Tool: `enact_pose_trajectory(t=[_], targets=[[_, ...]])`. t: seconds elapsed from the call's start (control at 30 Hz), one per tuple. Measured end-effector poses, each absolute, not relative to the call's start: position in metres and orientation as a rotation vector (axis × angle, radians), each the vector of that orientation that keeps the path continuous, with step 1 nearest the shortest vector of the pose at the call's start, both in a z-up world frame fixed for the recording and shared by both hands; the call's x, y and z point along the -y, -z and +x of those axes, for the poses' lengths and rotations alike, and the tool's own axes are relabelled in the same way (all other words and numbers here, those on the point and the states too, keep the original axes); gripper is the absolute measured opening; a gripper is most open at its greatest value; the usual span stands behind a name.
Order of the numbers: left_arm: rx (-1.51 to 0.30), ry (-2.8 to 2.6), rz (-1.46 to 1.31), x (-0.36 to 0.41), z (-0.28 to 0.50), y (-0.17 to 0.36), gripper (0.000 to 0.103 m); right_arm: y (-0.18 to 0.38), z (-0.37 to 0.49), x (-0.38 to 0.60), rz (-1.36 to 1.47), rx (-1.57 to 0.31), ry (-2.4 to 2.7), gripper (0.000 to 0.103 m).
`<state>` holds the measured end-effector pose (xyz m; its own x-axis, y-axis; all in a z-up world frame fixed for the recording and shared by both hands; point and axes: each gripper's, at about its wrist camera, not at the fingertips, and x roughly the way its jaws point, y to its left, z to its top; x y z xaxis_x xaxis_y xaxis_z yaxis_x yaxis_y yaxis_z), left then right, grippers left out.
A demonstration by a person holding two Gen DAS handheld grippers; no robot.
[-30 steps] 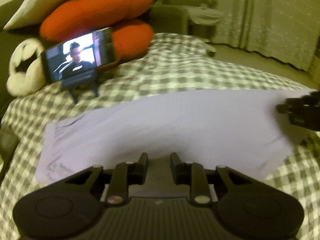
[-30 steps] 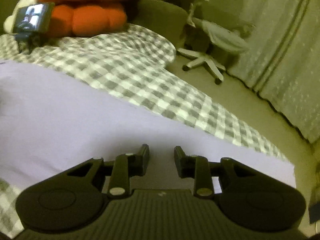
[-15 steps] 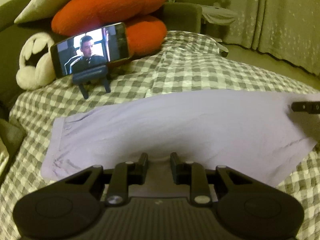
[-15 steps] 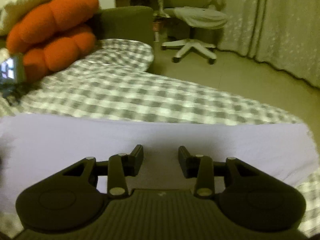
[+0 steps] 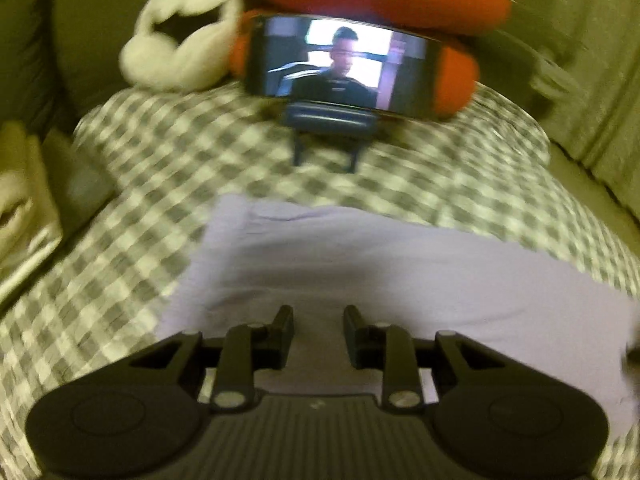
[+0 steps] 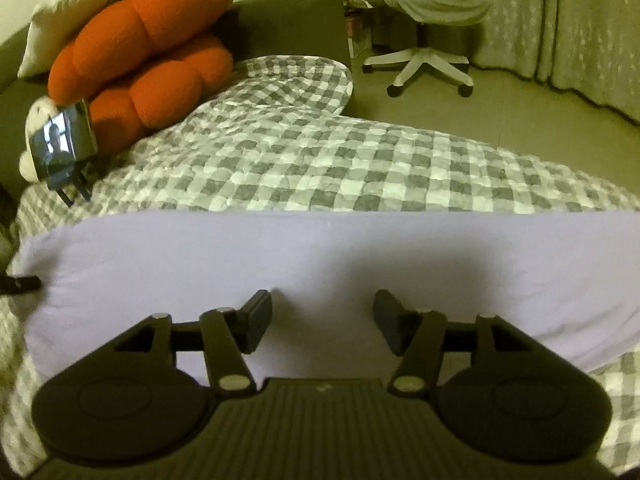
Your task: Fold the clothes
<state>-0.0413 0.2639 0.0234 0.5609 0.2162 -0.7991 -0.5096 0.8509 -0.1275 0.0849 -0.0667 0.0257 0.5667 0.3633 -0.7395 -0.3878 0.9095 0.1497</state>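
Observation:
A lavender garment (image 5: 400, 280) (image 6: 320, 248) lies flat as a long strip across the checked bedspread (image 6: 320, 160). My left gripper (image 5: 318, 330) hovers over the strip's near edge, close to its left end. Its jaws stand a narrow gap apart, with cloth showing below the gap and nothing pinched; this view is blurred. My right gripper (image 6: 322, 316) is over the near edge further right. Its jaws are opening wide, with cloth under them and the pads off it. What looks like a black fingertip (image 6: 22, 283) of the left gripper shows at the garment's left end.
A phone on a small stand (image 5: 344, 68) (image 6: 64, 144) plays video at the head of the bed, in front of orange cushions (image 6: 140, 52) and a white plush (image 5: 176, 40). An office chair (image 6: 428, 20) and curtains stand beyond the bed's right side, across bare floor (image 6: 520, 112).
The left gripper has slid left along the garment and rolled, so the phone now sits straight ahead. The right gripper's jaws have spread apart off the cloth, and its view has levelled.

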Motion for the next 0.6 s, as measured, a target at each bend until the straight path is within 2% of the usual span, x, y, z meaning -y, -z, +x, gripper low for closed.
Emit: enact_pose_trajectory(t=[0.17,0.37,0.6], targets=[[-0.857,-0.502,-0.472,-0.294,-0.046,-0.025,0.028,-0.025,0.080,0.062,-0.086,-0.860,-0.439,0.068],[-0.812,-0.443,-0.574,-0.304,-0.051,-0.031,0.034,-0.029,0.075,0.054,-0.103,-0.844,-0.445,0.068],[-0.849,-0.323,-0.393,-0.254,-0.036,-0.028,0.039,-0.034,0.060,0.031,-0.169,-0.797,-0.537,0.068]])
